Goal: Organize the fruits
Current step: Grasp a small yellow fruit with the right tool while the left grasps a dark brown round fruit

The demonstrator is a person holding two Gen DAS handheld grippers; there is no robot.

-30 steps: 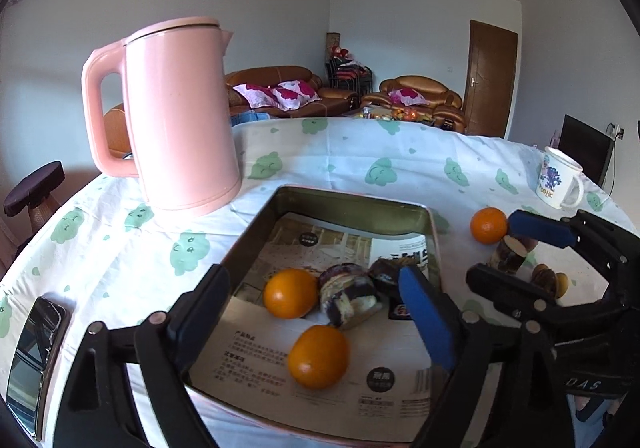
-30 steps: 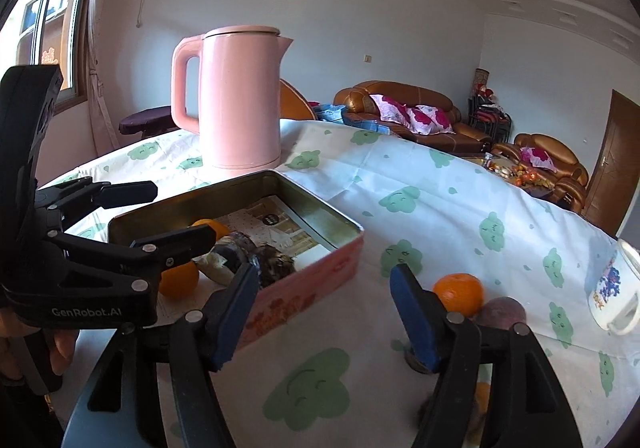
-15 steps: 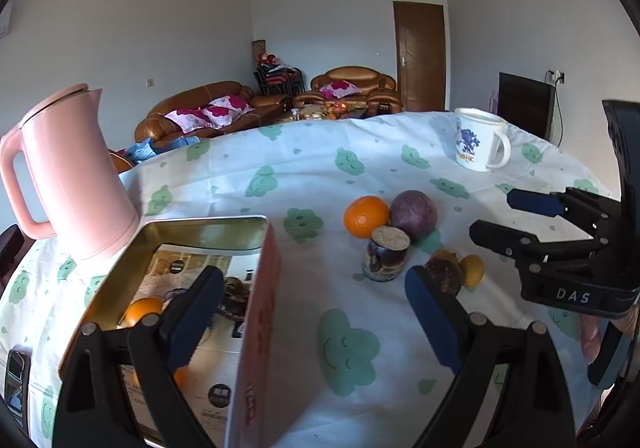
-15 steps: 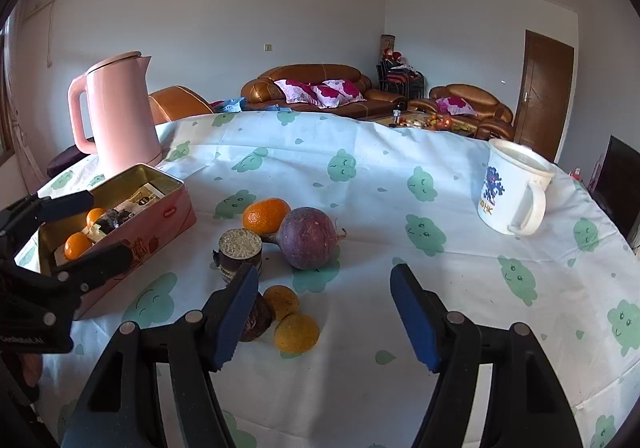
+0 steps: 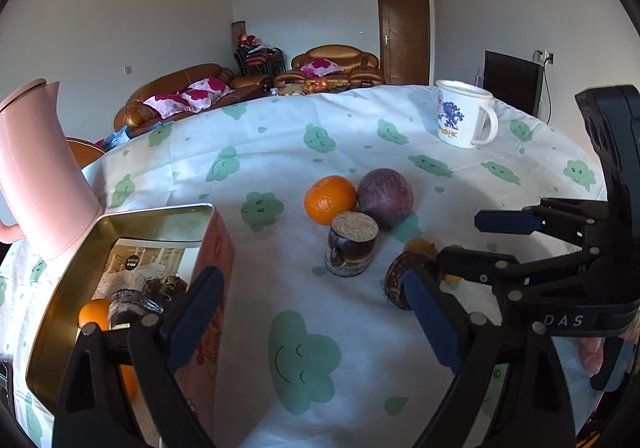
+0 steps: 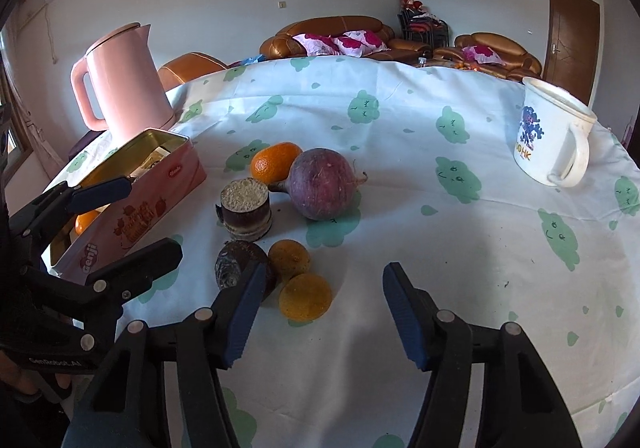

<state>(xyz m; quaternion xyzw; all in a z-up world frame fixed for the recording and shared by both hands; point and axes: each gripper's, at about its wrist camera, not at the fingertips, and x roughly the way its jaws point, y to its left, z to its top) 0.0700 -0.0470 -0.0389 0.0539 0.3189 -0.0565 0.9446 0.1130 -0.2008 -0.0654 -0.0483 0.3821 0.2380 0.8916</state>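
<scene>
Loose on the cloud-print cloth lie an orange tangerine (image 5: 330,199) (image 6: 276,162), a purple round fruit (image 5: 385,197) (image 6: 322,183), a short brown cut cylinder (image 5: 352,244) (image 6: 246,213), a dark brown fruit (image 6: 236,262) and two small yellow-orange fruits (image 6: 289,258) (image 6: 306,296). The pink tin (image 5: 160,215) (image 6: 160,183) at the left holds oranges and dark pieces. My left gripper (image 5: 312,284) (image 6: 152,215) is open beside the tin, nothing in it. My right gripper (image 6: 324,272) (image 5: 460,239) is closing, with the nearer yellow fruit between its fingers, untouched.
A pink kettle (image 5: 36,171) (image 6: 124,83) stands behind the tin at the far left. A white printed mug (image 5: 464,119) (image 6: 552,139) sits at the far right of the round table. Sofas and a brown door lie beyond the table's far edge.
Both views have swung from the tin to the loose fruit at its right. The right gripper has come down close over the small fruits and its jaws have narrowed.
</scene>
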